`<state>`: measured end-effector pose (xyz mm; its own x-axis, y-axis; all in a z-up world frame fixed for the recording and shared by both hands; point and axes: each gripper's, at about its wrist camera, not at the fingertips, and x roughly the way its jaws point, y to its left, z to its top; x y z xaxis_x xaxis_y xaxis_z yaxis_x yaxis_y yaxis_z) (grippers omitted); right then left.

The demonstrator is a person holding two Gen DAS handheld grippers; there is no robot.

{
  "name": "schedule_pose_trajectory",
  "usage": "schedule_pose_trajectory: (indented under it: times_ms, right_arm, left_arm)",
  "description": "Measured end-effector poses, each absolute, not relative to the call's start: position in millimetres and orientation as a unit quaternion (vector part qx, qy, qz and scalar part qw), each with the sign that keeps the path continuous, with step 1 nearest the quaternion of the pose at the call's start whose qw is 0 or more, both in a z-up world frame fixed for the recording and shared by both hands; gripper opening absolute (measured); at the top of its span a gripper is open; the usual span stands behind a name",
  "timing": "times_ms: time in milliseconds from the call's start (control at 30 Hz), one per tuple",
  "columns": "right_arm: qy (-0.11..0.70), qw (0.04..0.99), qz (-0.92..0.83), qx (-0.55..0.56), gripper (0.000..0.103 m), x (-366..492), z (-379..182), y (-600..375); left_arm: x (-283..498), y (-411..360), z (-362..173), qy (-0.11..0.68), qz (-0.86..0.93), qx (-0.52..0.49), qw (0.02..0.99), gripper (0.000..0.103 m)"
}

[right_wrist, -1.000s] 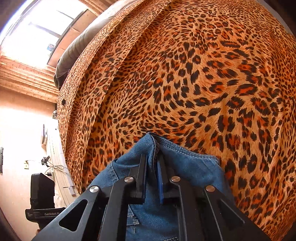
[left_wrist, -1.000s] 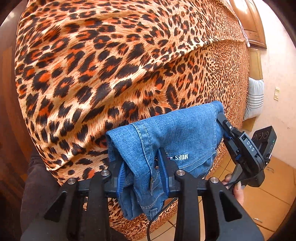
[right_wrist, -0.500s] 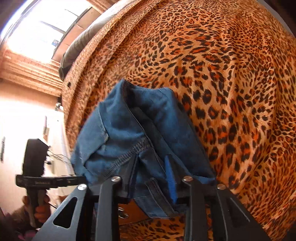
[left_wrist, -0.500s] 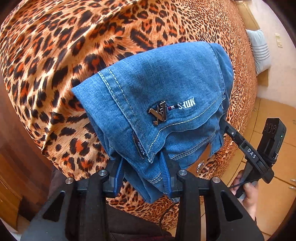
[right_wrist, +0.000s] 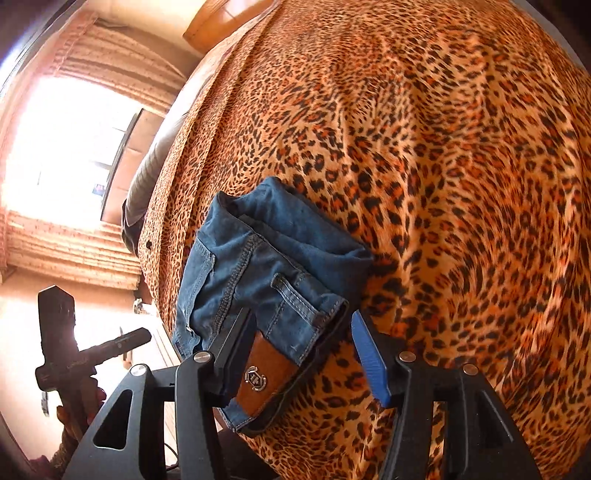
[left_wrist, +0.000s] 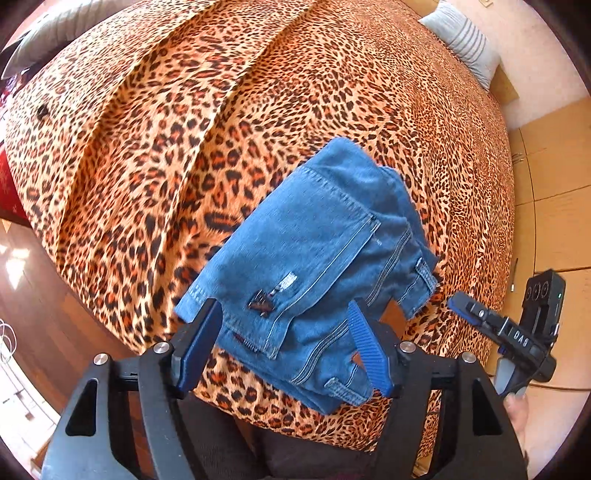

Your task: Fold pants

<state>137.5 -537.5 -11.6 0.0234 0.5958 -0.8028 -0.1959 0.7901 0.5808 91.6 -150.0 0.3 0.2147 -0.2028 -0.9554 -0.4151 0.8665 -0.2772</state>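
Observation:
The folded blue jeans (left_wrist: pixel 314 251) lie in a compact bundle on the leopard-print bedspread (left_wrist: pixel 258 110), close to the bed's near edge. My left gripper (left_wrist: pixel 284 350) hovers over their near end, jaws opening. The denim lies below and between the blue pads (left_wrist: pixel 369 354), which do not press on it. In the right wrist view the jeans (right_wrist: pixel 266 258) show their brown leather waistband patch (right_wrist: pixel 264 373). My right gripper (right_wrist: pixel 303 354) is above that end, jaws also opening, and its right pad stands clear of the cloth. Each gripper appears in the other's view: the right gripper (left_wrist: pixel 498 328), the left gripper (right_wrist: pixel 74 350).
A striped pillow (left_wrist: pixel 461 40) lies at the bed's far right corner and a grey pillow (left_wrist: pixel 55 29) at the far left. Tiled floor (left_wrist: pixel 546 184) runs along the right of the bed. The person's dark trousers (left_wrist: pixel 221 443) stand against the near edge. A bright window (right_wrist: pixel 74 147) is at the left.
Both grippers were shut on the jeans and carried them. Now both jaws have opened and drawn back and up, and the folded jeans rest on the bedspread.

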Motion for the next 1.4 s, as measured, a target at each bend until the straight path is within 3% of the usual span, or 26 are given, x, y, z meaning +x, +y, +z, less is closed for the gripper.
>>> schedule_pose_trajectory:
  times_ms: [433,1067,1100,1133,1167,1300,1333,1400]
  right_arm:
    - [0.615,0.698,0.153,0.333,0.064,70,-34,-552]
    - [0.545,0.755,-0.021,0.365,0.064,101,-42,-492]
    - [0.547,0.760,-0.019,0.350,0.061,107,-46,-489]
    - [0.558,0.763,-0.019,0.325,0.034,114,-50,-485]
    - [0.575,0.765,-0.018,0.291,0.024,119,-52,-478]
    - [0.583,0.785,-0.017,0.208,0.020,127,-51,-468]
    - [0.593,0.779,-0.019,0.202,0.028,127,-57,-471]
    - [0.579,0.781,-0.017,0.232,0.031,123,-54,-480]
  left_arm:
    - [173,-169,3,0.620,-0.028,-0.082,0.779,0.070]
    - [256,-179,-60,0.668,-0.144,0.003,0.730,0.070]
    - [261,-185,-68,0.676,-0.137,0.011,0.724,0.070]
    - [265,-189,-73,0.680,-0.131,0.019,0.721,0.070]
    - [269,-193,-77,0.680,-0.127,0.027,0.721,0.070]
    - [283,-189,-92,0.699,-0.129,0.001,0.704,0.075]
    - [284,-182,-90,0.707,-0.130,-0.019,0.695,0.075]
    - [282,-167,-82,0.711,-0.137,-0.052,0.687,0.075]
